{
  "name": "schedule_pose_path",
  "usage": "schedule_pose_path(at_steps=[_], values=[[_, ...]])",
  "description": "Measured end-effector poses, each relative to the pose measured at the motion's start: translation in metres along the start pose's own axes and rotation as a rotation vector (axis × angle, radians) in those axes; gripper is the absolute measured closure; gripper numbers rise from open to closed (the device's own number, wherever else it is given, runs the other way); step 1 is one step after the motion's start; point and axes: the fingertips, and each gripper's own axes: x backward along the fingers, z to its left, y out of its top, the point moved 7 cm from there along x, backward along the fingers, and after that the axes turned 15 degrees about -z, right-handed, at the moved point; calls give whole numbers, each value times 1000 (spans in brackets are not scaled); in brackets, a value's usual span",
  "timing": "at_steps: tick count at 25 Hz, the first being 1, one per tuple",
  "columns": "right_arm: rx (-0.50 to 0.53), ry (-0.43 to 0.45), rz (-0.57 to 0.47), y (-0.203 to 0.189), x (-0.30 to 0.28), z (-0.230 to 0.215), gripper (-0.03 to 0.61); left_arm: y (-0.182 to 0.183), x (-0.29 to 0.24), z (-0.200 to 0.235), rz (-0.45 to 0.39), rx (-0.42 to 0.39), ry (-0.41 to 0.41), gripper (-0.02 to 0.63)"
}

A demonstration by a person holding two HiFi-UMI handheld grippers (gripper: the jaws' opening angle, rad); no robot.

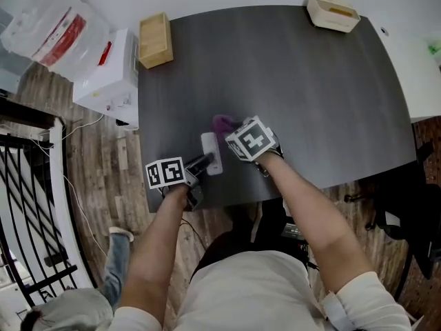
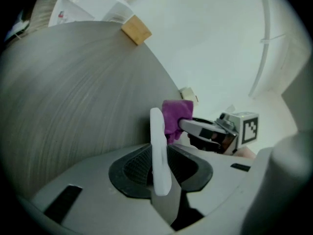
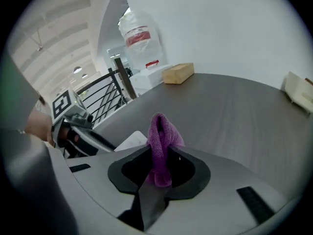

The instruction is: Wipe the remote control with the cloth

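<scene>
Lengthwise toward far side of table [image 1: 310,81], white remote [image 1: 211,150] tight in left tongs [image 1: 204,163], purple cloth [image 1: 222,123] tight in right tongs [image 1: 229,132].

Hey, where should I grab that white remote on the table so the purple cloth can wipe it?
Grip the remote at its near end, coming in from the table edge closest to you. It is long and slim and points away from you, so that leaves its far end bare for the cloth. The left gripper is clamped there now.
</scene>
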Motion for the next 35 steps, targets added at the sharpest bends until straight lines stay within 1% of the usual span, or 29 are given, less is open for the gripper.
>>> schedule_pose_path(at_steps=[2, 3, 5, 7, 8, 10, 12, 14, 16, 21, 24, 26, 27, 28, 30, 32, 33, 34, 35], values=[[-23, 19, -9, 0, -2, -1, 486, -1, 3, -7, -7, -58, -73, 512], [-39, 34, -25, -1, 0, -3, 486, -1, 5, -8, -14, -69, -107, 514], [-68, 56, -52, -4, 5, -8, 486, 0, 10, -7, -42, -42, -161, 517], [-59, 61, -64, -5, 9, -11, 486, 2, 15, -2, -86, 24, -197, 517], [-40, 73, -68, -5, 10, -9, 486, 1, 17, -1, -111, 80, -214, 517], [20, 117, -84, -4, 14, 2, 486, 1, 17, -5, -156, 193, -268, 517], [81, 150, -105, -2, 19, 15, 486, 6, 15, -9, -203, 252, -306, 517], [127, 165, -113, -2, 24, 25, 486, 14, 15, -10, -261, 295, -324, 517], [163, 174, -112, -4, 29, 32, 486, 20, 15, -11, -304, 316, -329, 517], [222, 196, -90, -16, 43, 47, 486, 26, 16, -10, -373, 332, -303, 517], [265, 208, -56, -28, 52, 57, 486, 26, 16, -8, -387, 319, -270, 518], [306, 227, -34, -36, 58, 67, 486, 27, 16, -6, -376, 290, -233, 518], [330, 247, -26, -40, 61, 73, 486, 27, 17, -5, -363, 264, -213, 519], [354, 276, -18, -44, 65, 80, 486, 27, 17, -5, -346, 225, -194, 520], [378, 355, -5, -51, 74, 93, 486, 29, 19, -7, -298, 113, -161, 520], [366, 417, -3, -53, 83, 99, 486, 29, 22, -14, -245, -36, -139, 522], [358, 423, -9, -51, 86, 98, 486, 29, 23, -18, -218, -128, -130, 522], [355, 410, -19, -48, 89, 94, 486, 28, 25, -23, -188, -236, -119, 522], [355, 380, -32, -43, 91, 86, 486, 27, 26, -29, -157, -362, -105, 522]])
